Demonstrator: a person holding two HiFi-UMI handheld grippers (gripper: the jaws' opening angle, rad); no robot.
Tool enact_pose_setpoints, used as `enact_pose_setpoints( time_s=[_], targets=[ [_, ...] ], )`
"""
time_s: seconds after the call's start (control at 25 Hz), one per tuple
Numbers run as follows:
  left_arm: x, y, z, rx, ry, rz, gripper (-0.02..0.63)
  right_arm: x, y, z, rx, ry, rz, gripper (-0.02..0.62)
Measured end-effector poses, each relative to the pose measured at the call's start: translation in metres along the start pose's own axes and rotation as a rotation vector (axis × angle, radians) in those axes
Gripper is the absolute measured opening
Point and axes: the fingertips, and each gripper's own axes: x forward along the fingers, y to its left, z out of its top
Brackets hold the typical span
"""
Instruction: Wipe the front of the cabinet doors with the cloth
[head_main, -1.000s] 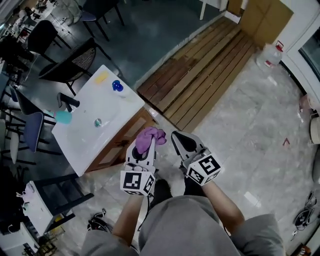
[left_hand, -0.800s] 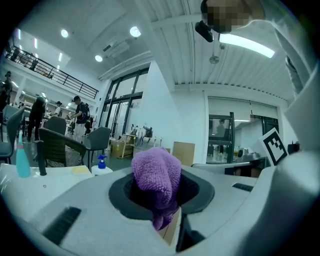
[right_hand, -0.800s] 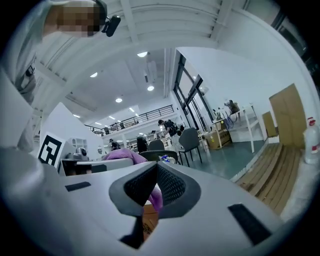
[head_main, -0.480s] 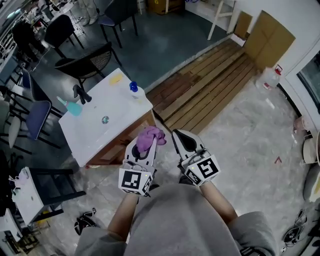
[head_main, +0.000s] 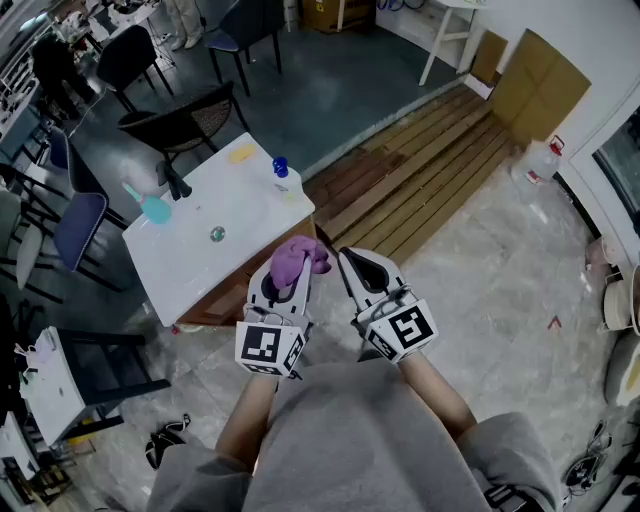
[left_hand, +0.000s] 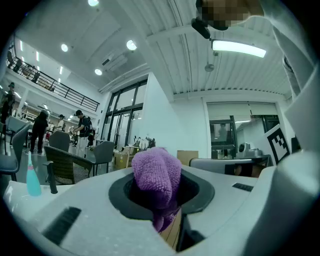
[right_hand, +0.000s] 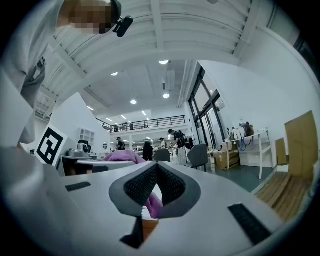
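Note:
My left gripper (head_main: 297, 272) is shut on a bunched purple cloth (head_main: 299, 256), which bulges up out of its jaws (left_hand: 157, 174). It hovers just in front of the wooden cabinet (head_main: 238, 294) under the white sink top (head_main: 205, 262), apart from the doors. Only a sliver of the cabinet front shows from above. My right gripper (head_main: 347, 263) is held beside the left one, shut, with nothing between its black pads (right_hand: 142, 185). In the right gripper view (right_hand: 157, 168) the cloth (right_hand: 124, 156) shows to the left, beyond the jaws.
On the sink top stand a blue bottle (head_main: 281, 168), a teal spray bottle (head_main: 154, 208), a black tap (head_main: 176, 184) and a yellow sponge (head_main: 241, 153). Dark chairs (head_main: 185, 120) lie beyond it, a wooden deck (head_main: 425, 185) to the right, a small white table (head_main: 48, 385) to the lower left.
The view has shifted and the sink cabinet now sits closer under both grippers. The left gripper still holds the cloth; the right one stays shut beside it.

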Motion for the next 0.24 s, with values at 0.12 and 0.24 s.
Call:
enact_pose_setpoints(
  time_s=[0.12, 0.24],
  targets=[
    [-0.0033, 0.0023, -0.0015, -0.009, -0.001, -0.002, 0.094, 0.001, 0.0037, -0.0005, -0.006, 0.001, 0.002, 0.008],
    [-0.0069, 0.0048, -0.0031, -0.019, -0.003, 0.001, 0.094, 0.0014, 0.0054, -0.0019, 0.005, 0.003, -0.002, 0.008]
  ],
)
